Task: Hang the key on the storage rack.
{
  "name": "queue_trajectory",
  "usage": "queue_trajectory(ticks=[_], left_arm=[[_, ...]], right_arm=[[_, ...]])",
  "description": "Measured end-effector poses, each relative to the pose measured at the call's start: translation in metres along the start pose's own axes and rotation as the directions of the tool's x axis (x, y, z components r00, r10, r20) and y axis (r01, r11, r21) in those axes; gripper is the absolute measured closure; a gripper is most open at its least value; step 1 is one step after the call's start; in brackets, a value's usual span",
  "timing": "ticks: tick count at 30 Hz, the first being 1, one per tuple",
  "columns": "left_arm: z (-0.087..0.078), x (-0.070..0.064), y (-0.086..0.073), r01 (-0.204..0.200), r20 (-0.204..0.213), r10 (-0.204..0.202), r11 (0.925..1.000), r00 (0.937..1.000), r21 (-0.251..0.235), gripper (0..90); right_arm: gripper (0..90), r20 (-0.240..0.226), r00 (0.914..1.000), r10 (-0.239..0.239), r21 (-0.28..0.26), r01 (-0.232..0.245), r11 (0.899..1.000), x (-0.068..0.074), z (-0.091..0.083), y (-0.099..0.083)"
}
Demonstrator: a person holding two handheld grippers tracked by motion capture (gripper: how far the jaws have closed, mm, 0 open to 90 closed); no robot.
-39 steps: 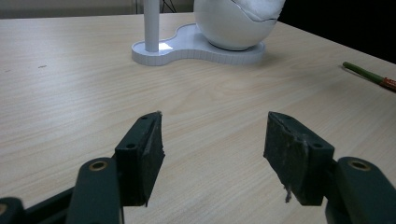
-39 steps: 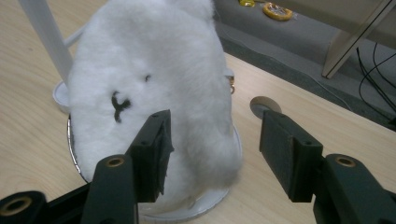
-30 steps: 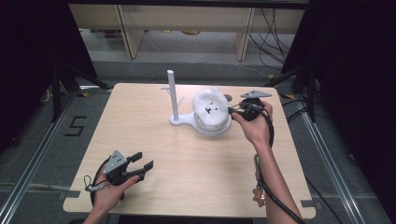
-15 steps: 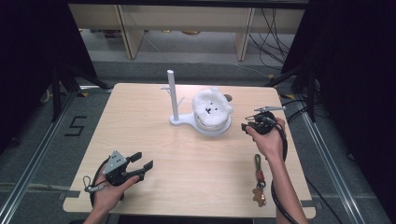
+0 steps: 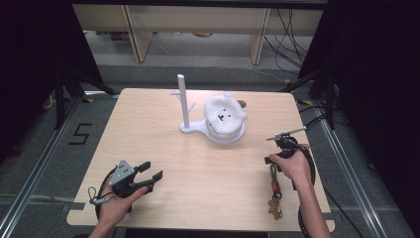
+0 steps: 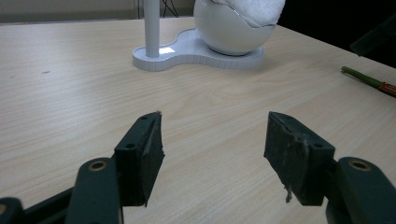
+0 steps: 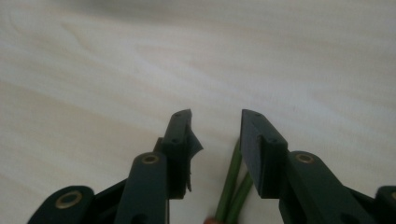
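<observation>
Your left gripper (image 5: 152, 177) rests low at the near left of the pale wood-grain table (image 5: 148, 124), its rubber-padded jaws spread wide and empty. Your right gripper (image 7: 215, 126) points down over the green cord (image 7: 232, 182) of a keychain (image 5: 274, 191), jaws partly parted with the cord between them, seemingly not pinched. The keychain lies by the near right edge. A glossy white stand (image 5: 190, 126) with an upright post carries a fluffy white plush (image 5: 225, 113).
</observation>
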State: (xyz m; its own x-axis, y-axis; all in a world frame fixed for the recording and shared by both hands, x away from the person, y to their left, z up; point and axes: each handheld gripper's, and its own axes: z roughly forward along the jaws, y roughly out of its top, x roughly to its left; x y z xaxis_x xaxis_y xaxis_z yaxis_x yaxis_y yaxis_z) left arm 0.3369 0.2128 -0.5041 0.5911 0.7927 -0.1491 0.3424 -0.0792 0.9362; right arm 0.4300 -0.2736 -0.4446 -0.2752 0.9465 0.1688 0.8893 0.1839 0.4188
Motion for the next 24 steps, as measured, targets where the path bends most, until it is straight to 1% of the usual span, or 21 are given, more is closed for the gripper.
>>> queue_trajectory(ticks=[1, 2, 3, 4, 5, 6, 7, 8, 9, 11, 12, 13, 15, 16, 17, 18, 19, 20, 22, 23, 24], left_arm=[[0.001, 0.0, 0.0, 0.002, 0.009, -0.002, 0.9999, 1.0, -0.01, 36.3], [0.001, 0.0, 0.0, 0.0, 0.008, 0.0, 0.9999, 1.0, -0.012, 36.3], [0.001, 0.0, 0.001, -0.002, 0.008, 0.002, 0.9999, 1.0, -0.011, 36.2], [0.001, 0.0, 0.001, -0.004, 0.008, 0.004, 1.0, 1.0, -0.009, 36.2], [0.0, 0.0, 0.001, -0.006, 0.002, 0.006, 1.0, 1.0, 0.0, 36.2], [0.001, -0.001, 0.001, -0.004, 0.007, 0.004, 1.0, 1.0, -0.003, 36.2], [0.001, -0.001, 0.001, -0.004, 0.018, 0.004, 0.9999, 0.9998, -0.011, 36.2], [-0.001, -0.002, 0.001, -0.004, 0.008, 0.004, 1.0, 1.0, -0.002, 36.2], [-0.001, -0.002, 0.0, -0.005, 0.011, 0.005, 1.0, 0.9999, -0.004, 36.3], [-0.002, -0.002, 0.0, -0.006, 0.016, 0.006, 1.0, 0.9999, -0.005, 36.2], [-0.003, -0.002, -0.001, -0.005, 0.022, 0.005, 0.9999, 0.9997, -0.013, 36.3], [-0.004, -0.002, -0.001, -0.009, 0.019, 0.009, 0.9999, 0.9998, -0.006, 36.3], [-0.005, -0.002, -0.001, -0.007, 0.016, 0.007, 1.0, 0.9998, -0.005, 36.2], [-0.005, -0.002, -0.001, -0.007, 0.023, 0.008, 0.9998, 0.9997, -0.017, 36.2], [-0.006, -0.002, 0.0, -0.011, 0.015, 0.011, 0.9999, 0.9998, -0.013, 36.3], [-0.006, -0.002, 0.001, -0.01, 0.015, 0.01, 0.9998, 0.9998, -0.015, 36.2], [-0.006, -0.002, 0.001, -0.011, 0.014, 0.011, 0.9999, 0.9998, -0.013, 36.3], [-0.006, -0.002, 0.001, -0.012, 0.013, 0.012, 0.9999, 0.9998, -0.013, 36.3], [-0.004, -0.003, 0.0, -0.013, 0.022, 0.013, 0.9998, 0.9997, -0.017, 36.3], [-0.004, -0.003, 0.0, -0.01, 0.02, 0.01, 0.9999, 0.9998, -0.012, 36.3], [-0.004, -0.004, 0.0, -0.011, 0.018, 0.011, 0.9999, 0.9998, -0.005, 36.3]], right_arm=[[64.5, -0.006, 0.9986, 0.052, 0.05, -0.052, 0.997, 0.003, -0.001, -0.003], [64.6, 0.004, 0.999, 0.044, 0.068, -0.044, 0.997, 0.002, -0.001, -0.005], [64.8, -0.001, 0.9981, 0.062, 0.099, -0.061, 0.993, 0.003, -0.003, -0.008], [64.8, -0.004, 0.9977, 0.068, 0.107, -0.067, 0.992, 0.002, -0.004, -0.012], [64.8, 0.005, 0.9984, 0.057, 0.121, -0.057, 0.991, 0.001, -0.004, -0.015], [65.2, 0.017, 0.9955, 0.094, 0.158, -0.095, 0.983, 0.003, -0.006, -0.018], [65.5, 0.032, 0.9979, 0.057, 0.16, -0.062, 0.985, -0.001, -0.005, -0.021], [65.5, 0.038, 0.9938, 0.104, 0.167, -0.109, 0.98, 0.002, -0.005, -0.024], [65.6, 0.037, 0.996, 0.081, 0.191, -0.087, 0.978, 0.001, -0.006, -0.026], [65.6, 0.047, 0.9955, 0.082, 0.19, -0.09, 0.978, 0.001, -0.006, -0.029], [65.5, 0.032, 0.9956, 0.088, 0.196, -0.092, 0.976, 0.003, -0.008, -0.033], [65.2, 0.033, 0.9961, 0.082, 0.215, -0.088, 0.973, 0.004, -0.007, -0.034], [65.0, 0.038, 0.9953, 0.089, 0.217, -0.096, 0.972, 0.005, -0.006, -0.036], [64.8, 0.041, 0.9958, 0.082, 0.236, -0.09, 0.968, 0.005, -0.006, -0.036], [64.1, 0.041, 0.9969, 0.067, 0.219, -0.074, 0.973, 0.003, -0.003, -0.038], [63.9, 0.044, 0.9965, 0.071, 0.226, -0.08, 0.971, 0.002, -0.002, -0.038], [63.9, 0.058, 0.9949, 0.083, 0.253, -0.095, 0.963, 0.001, -0.001, -0.038], [63.9, 0.059, 0.9943, 0.088, 0.245, -0.1, 0.964, 0.001, 0.0, -0.039], [64.1, 0.062, 0.9941, 0.089, 0.26, -0.102, 0.96, -0.001, 0.004, -0.039], [64.2, 0.051, 0.9957, 0.077, 0.24, -0.087, 0.967, -0.003, 0.006, -0.04], [64.2, 0.054, 0.9915, 0.118, 0.252, -0.128, 0.959, 0.0, 0.007, -0.04]])
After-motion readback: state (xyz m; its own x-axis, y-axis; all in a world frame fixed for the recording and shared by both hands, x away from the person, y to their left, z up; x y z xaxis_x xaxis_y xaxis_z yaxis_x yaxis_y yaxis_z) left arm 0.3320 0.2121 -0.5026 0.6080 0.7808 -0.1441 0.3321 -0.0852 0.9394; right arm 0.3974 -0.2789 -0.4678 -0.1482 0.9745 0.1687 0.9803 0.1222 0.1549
